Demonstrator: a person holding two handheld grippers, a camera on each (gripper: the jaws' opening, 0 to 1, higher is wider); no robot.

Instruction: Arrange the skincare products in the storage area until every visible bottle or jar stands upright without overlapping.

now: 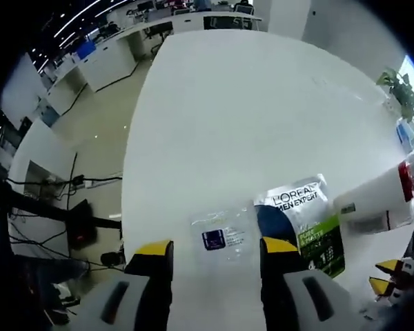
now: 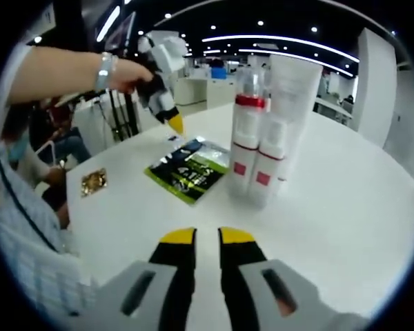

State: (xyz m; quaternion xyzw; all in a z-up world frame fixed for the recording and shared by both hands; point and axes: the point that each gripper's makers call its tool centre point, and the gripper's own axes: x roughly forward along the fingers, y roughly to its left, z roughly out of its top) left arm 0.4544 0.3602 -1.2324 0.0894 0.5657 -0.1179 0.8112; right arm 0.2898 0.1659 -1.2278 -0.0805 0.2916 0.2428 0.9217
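My left gripper (image 1: pixel 217 247) is open just above the white table, its jaws either side of a small clear sachet (image 1: pixel 221 238) with a purple label. Right of it lies a black and green L'Oreal sachet (image 1: pixel 305 221). A white bottle (image 1: pixel 376 198) with a red band shows at the right edge. In the right gripper view my right gripper (image 2: pixel 207 238) is shut on nothing, low over the table. Ahead stand two white bottles (image 2: pixel 247 141) with red bands and a tall white tube (image 2: pixel 294 89), all upright and close together. The L'Oreal sachet (image 2: pixel 190 169) lies flat left of them.
A small gold sachet (image 2: pixel 93 181) lies near the table's left edge. A hand with a wristband holds the left gripper (image 2: pixel 174 123) over the far sachets. The round white table (image 1: pixel 262 117) has wide bare room beyond the products. Desks and cables lie off its edge.
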